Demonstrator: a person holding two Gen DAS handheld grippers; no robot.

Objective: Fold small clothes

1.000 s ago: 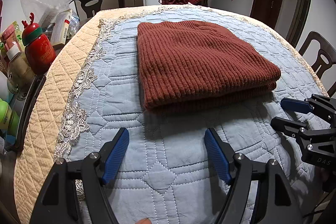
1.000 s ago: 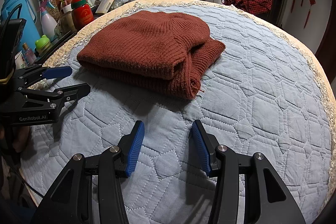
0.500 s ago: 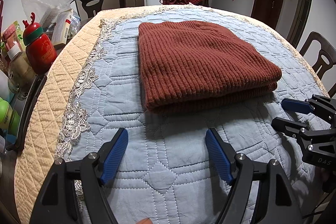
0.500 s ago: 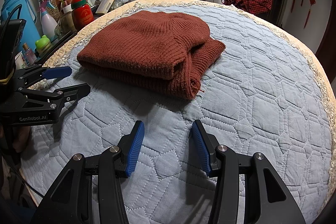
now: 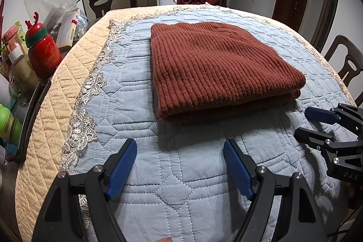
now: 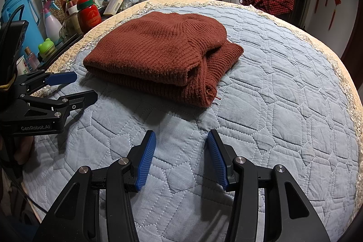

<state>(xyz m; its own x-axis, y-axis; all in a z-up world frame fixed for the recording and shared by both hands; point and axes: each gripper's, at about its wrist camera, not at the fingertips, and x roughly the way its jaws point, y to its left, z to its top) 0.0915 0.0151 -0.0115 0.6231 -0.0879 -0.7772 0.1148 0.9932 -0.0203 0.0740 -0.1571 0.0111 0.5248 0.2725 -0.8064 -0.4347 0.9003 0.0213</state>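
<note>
Left wrist view showed our left gripper and right gripper with jaws apart and empty, near the folded rust-red ribbed knit sweater on the quilted blue table cover, where we judged a careless nudge could spill its loose lower layer.

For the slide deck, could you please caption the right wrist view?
Folded rust-brown knit sweater on a blue quilted tablecloth, both grippers open and empty: right gripper, left gripper.

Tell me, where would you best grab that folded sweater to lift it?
Probably by the near folded edge of the sweater, coming in low from the front: there the stacked layers make a thick lip. Its right end is loose and could unfold.
</note>
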